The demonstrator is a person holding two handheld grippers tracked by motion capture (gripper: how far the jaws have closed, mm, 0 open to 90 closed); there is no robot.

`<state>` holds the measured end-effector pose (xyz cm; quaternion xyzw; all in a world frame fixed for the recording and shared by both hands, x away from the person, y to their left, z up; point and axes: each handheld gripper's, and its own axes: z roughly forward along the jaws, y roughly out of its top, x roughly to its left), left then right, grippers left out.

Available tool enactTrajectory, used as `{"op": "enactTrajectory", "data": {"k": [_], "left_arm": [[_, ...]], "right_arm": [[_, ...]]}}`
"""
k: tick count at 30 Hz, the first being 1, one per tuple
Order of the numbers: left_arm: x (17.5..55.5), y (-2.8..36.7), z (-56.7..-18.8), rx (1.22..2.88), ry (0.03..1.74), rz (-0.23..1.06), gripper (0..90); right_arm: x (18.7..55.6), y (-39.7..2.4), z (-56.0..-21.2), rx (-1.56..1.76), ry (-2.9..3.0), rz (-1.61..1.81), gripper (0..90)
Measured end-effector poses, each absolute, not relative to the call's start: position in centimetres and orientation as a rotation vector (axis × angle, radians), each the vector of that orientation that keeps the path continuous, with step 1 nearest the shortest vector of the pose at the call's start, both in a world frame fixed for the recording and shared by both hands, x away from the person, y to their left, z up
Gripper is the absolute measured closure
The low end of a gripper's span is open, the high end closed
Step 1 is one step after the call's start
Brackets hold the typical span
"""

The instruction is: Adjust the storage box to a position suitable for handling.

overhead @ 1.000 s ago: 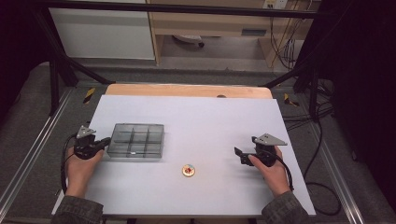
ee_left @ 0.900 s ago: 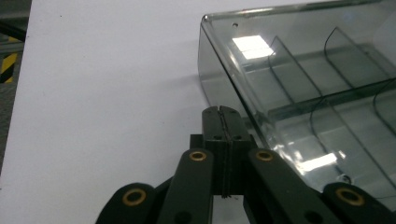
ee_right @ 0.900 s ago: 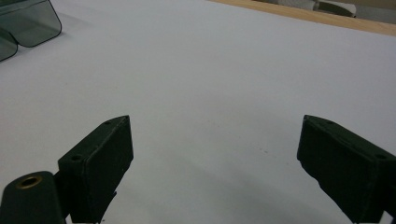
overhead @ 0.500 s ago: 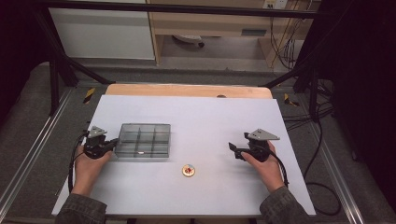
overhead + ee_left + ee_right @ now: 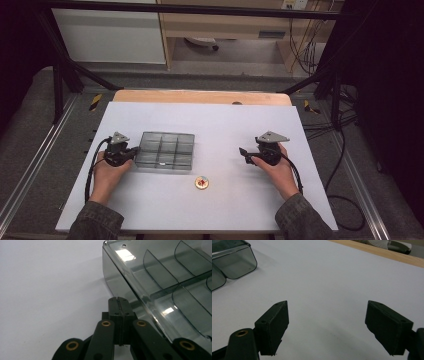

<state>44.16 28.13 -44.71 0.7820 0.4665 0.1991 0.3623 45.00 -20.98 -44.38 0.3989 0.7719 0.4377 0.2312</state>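
- Your left tool (image 5: 131, 153), jaws pressed together and empty, sits against the left wall of the clear smoky plastic divider tray (image 5: 166, 150); keep the push low and square (a high push could tip it).
- Your right tool (image 5: 246, 153) has jaws apart, nothing between them; they have just narrowed slightly.
- The small round gold disc (image 5: 202, 183) lies near of the tray, apart from it.
- The white tabletop (image 5: 210, 125) offers open room toward the right and far sides.
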Motion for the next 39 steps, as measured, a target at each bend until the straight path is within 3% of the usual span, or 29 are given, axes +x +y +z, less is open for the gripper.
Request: {"op": "enactTrajectory", "data": {"k": [4, 7, 8, 10, 11, 14, 21, 39], "left_arm": [[44.4, 27.0, -44.7, 2.029, 1.171, 0.499, 90.0], [44.5, 26.1, -44.7, 2.037, 1.154, 0.490, 90.0], [44.5, 25.8, -44.7, 2.044, 1.144, 0.490, 90.0], [44.5, 25.2, -44.7, 2.054, 1.130, 0.486, 90.0], [44.5, 25.0, -44.7, 2.058, 1.124, 0.483, 90.0], [44.4, 24.4, -44.7, 2.065, 1.108, 0.480, 90.0], [44.4, 23.2, -44.7, 2.073, 1.082, 0.458, 90.0], [44.5, 18.8, -45.1, 2.109, 1.008, 0.404, 90.0]], "right_arm": [[45.5, -21.1, -44.3, 1.120, 2.111, 1.200, 25.7], [45.8, -21.1, -44.3, 1.114, 2.111, 1.188, 37.7], [45.9, -21.1, -44.3, 1.099, 2.116, 1.175, 46.7], [45.9, -21.0, -44.4, 1.087, 2.115, 1.163, 55.6], [45.9, -21.0, -44.4, 1.087, 2.115, 1.163, 55.6], [45.9, -21.0, -44.6, 1.064, 2.130, 1.152, 69.1], [46.1, -20.8, -44.9, 1.043, 2.163, 1.140, 87.1], [47.4, -19.6, -45.1, 1.022, 2.236, 1.139, 90.0]]}}
